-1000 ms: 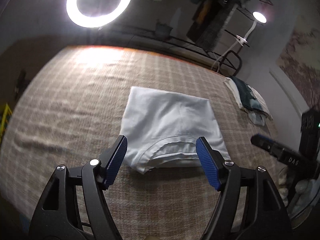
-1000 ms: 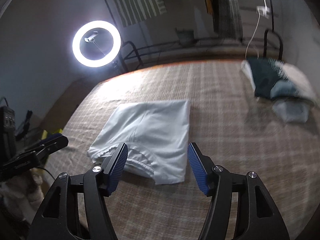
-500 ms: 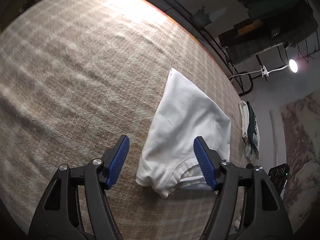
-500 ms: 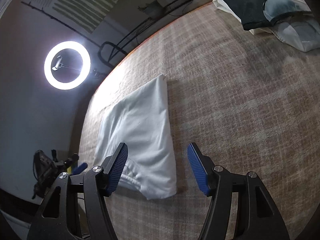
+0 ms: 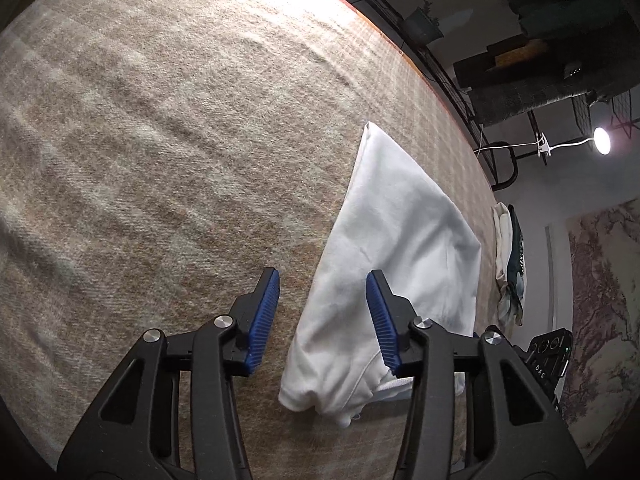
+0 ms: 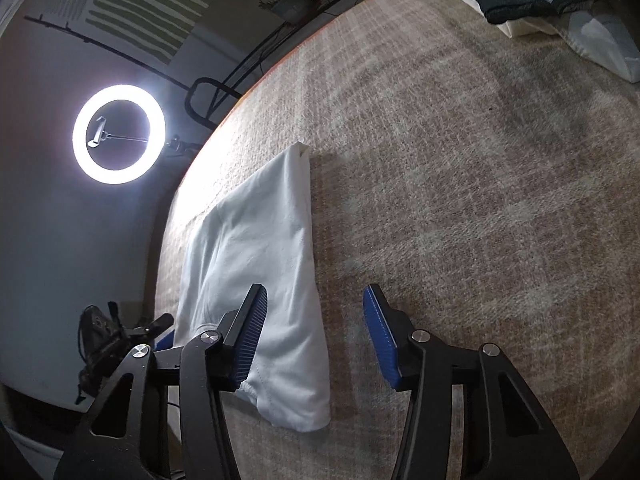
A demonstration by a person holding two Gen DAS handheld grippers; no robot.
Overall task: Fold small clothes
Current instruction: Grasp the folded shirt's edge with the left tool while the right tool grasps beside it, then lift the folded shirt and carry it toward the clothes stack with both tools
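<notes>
**Closing on the two near corners of the white garment**

Pinching only the top layer is the likeliest slip: the white garment (image 5: 396, 264) lies partly folded on the plaid surface (image 5: 160, 128), so a shallow bite would peel the layers apart and skew the fold. Uneven timing between sides could drag it crooked. The left gripper (image 5: 323, 322) straddles the garment's left edge, the right gripper (image 6: 316, 336) its right edge. Both jaws have just been closing and stand about half apart, pads not yet pressing cloth.
</notes>
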